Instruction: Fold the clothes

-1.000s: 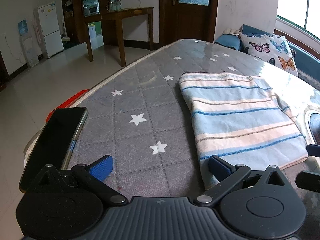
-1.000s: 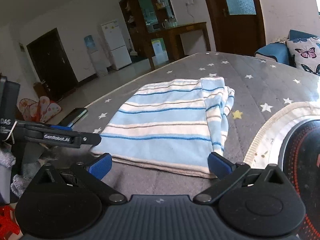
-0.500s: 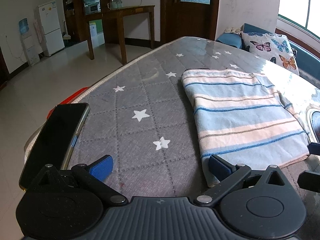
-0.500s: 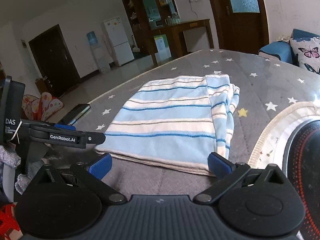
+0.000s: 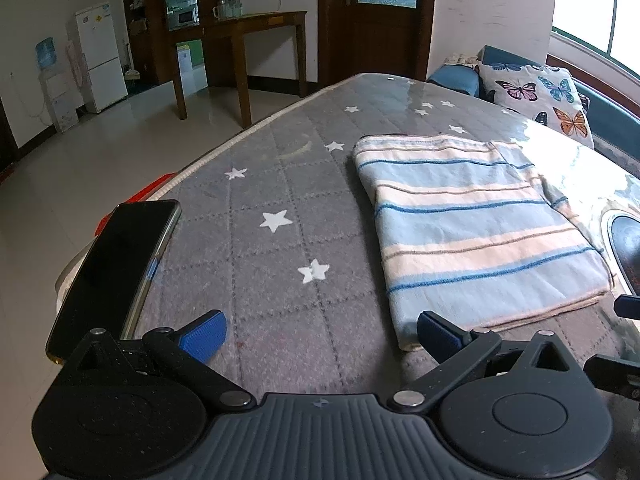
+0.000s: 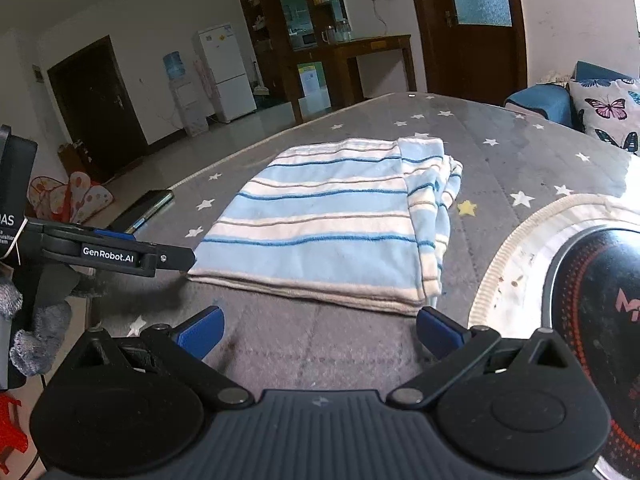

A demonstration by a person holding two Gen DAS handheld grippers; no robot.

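A folded blue-and-cream striped garment (image 5: pixel 476 224) (image 6: pixel 336 224) lies flat on the grey star-patterned table (image 5: pixel 280 184) (image 6: pixel 520 152). My left gripper (image 5: pixel 320 332) stands open just short of the garment's near left corner, its right pad at the hem, holding nothing. My right gripper (image 6: pixel 320 330) is open too, in front of the garment's near edge, with nothing between its fingers. The left gripper (image 6: pixel 120 256) also shows from the side in the right wrist view, its tip by the garment's near left corner.
A black phone (image 5: pixel 116 264) (image 6: pixel 144 208) lies at the table's left edge. A round black cooktop (image 6: pixel 592 304) (image 5: pixel 628 244) with a cream ring sits right of the garment. A butterfly cushion (image 5: pixel 536 96) rests on a blue sofa beyond the table.
Both grippers have drawn back and risen slightly from the garment; it now sits a little farther from the pads. Both stay open, and the garment has not moved.
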